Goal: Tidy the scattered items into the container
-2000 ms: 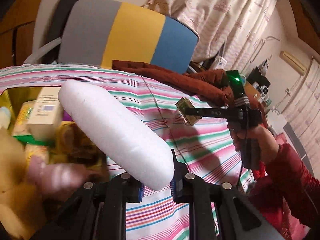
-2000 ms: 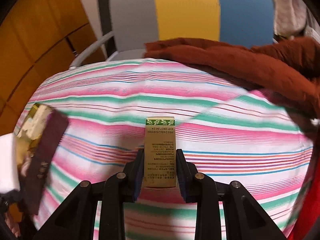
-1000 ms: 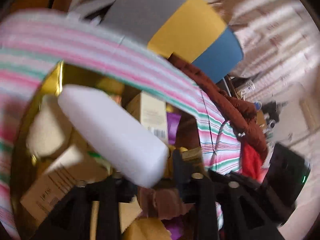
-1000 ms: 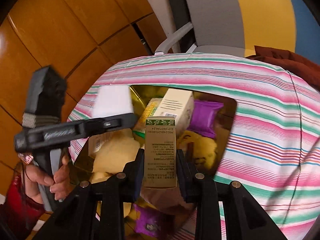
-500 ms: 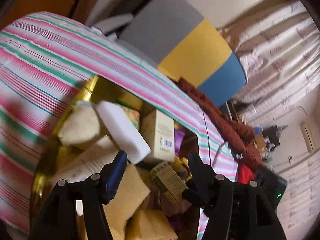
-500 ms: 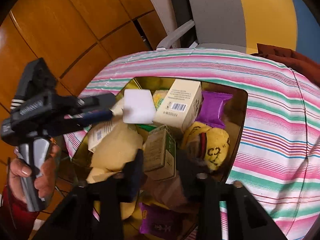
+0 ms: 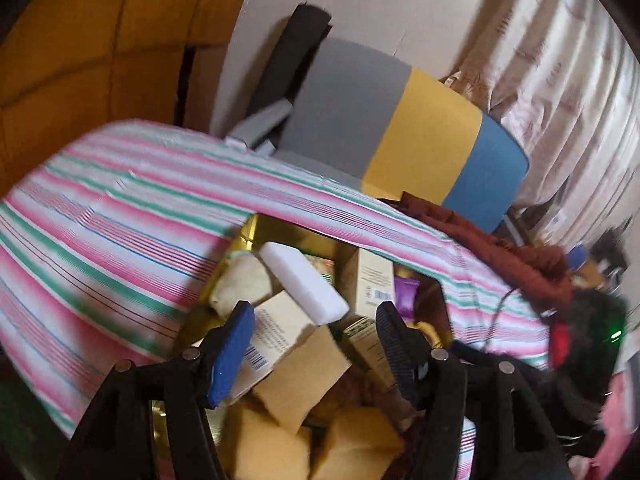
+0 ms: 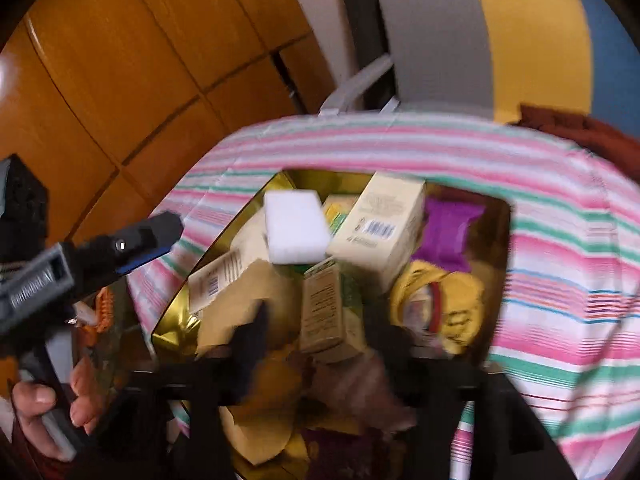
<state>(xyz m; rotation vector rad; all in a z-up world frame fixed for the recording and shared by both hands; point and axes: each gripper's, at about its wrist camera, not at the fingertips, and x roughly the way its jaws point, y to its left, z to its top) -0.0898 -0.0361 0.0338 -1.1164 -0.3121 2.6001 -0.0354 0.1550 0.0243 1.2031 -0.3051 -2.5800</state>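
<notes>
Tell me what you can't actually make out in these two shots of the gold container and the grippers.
- Right gripper, right wrist view: motion blur smears its fingers; the jaws look spread but not sharp.
- Gold container, both views: its bottom is hidden under the piled items; its near rim is covered by the gripper bodies.
- Small olive box, right wrist view: print too blurred to read.
- Purple packet, left wrist view: mostly hidden behind the cream carton.

white foam block [image 8: 296, 227] | atop pile in gold container [image 8: 176, 332] | olive carton [image 8: 326, 312] upright, centre

White foam block [image 8: 295, 227]; gold container [image 8: 176, 322]; purple packet [image 8: 450, 236]; pink-green-white striped cloth [image 7: 100, 240].
</notes>
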